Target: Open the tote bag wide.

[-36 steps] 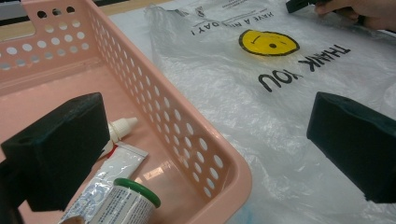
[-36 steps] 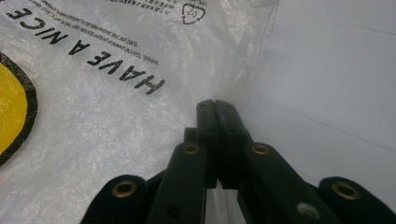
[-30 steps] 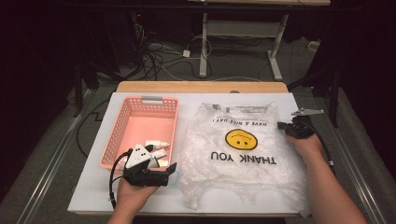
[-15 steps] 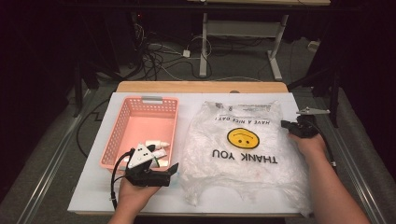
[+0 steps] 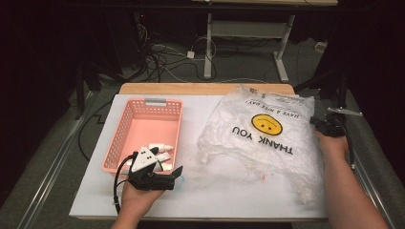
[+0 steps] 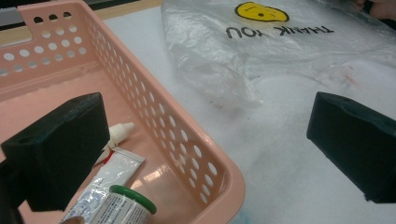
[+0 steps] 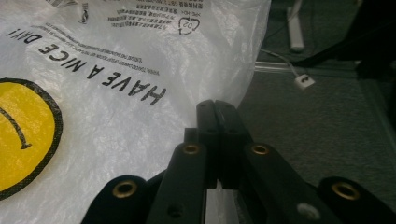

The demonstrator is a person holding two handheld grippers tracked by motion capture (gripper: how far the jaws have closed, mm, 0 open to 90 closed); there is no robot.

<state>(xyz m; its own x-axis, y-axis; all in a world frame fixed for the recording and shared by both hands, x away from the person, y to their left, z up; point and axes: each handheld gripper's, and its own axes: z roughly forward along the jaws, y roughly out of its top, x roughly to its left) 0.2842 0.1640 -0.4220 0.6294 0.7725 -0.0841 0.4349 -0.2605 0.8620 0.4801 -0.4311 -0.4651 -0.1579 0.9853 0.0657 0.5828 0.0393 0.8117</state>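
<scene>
From the high view, a white surface point(image 5: 229, 181) with a wooden far edge stands in a dark room, with cables and the legs of another desk on the grey floor beyond it. A pink perforated basket point(image 5: 125, 138) sits on the left part of the surface, holding small tubes and bottles at its near end. To its right lies a clear plastic bag point(image 5: 267, 138), crumpled and see-through, printed with a yellow smiley face and black lettering, "THANK YOU" and "HAVE A NICE DAY", that reads upside down from the near side. The right tool point(image 5: 321, 125) is at the bag's right edge, past the right border of the surface. The left tool point(image 5: 174, 175) rests at the basket's near right corner, well apart from the bag.

In the left gripper view, the left tool's jaws stand wide apart with nothing between them; one is over the basket, the other over the bare surface. A white tube point(image 6: 114, 170) and a green-capped bottle point(image 6: 122, 205) lie in the basket, and the bag lies farther off.

In the right gripper view, the right tool point(image 7: 215, 109) has its jaws pressed together on the thin edge of the bag point(image 7: 116, 93), with the floor to the right.
</scene>
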